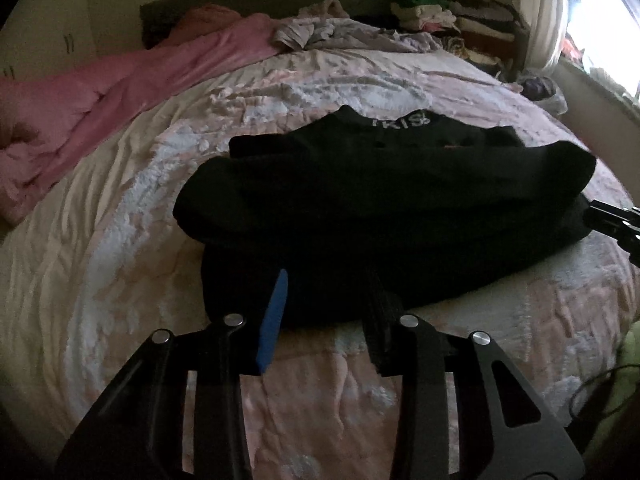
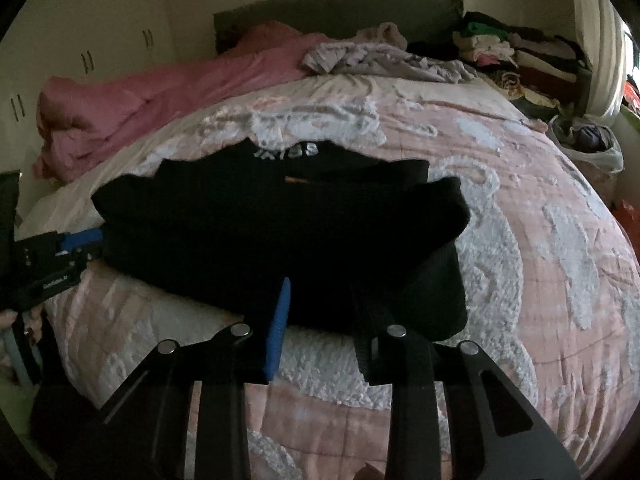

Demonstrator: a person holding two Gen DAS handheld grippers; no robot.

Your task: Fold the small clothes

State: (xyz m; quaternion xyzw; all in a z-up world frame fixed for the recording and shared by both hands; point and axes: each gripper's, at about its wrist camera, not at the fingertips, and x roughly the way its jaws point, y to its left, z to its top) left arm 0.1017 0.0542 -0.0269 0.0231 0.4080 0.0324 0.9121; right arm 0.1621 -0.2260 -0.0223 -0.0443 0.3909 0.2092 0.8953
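Both claws we hold low in the frame: our left gripper (image 1: 324,280) and right gripper (image 2: 320,292) stand with jaws parted over the near hem of the black garment (image 1: 384,200), but whether they pinch cloth we cannot tell. It lies folded mid-frame on the pink bedspread (image 1: 120,240)

The black garment (image 2: 280,224) is matt knit-looking cloth that soaks up light. Bedspread (image 2: 520,264) is quilted pink cloth with fuzzy raised white tufts, pretty rough. Pink blanket (image 1: 132,80) looks smoother and softer. Each hand-held gripper is matt black, with shiny metal rivets (image 1: 409,321) and a ribbed blue pad (image 2: 280,320).
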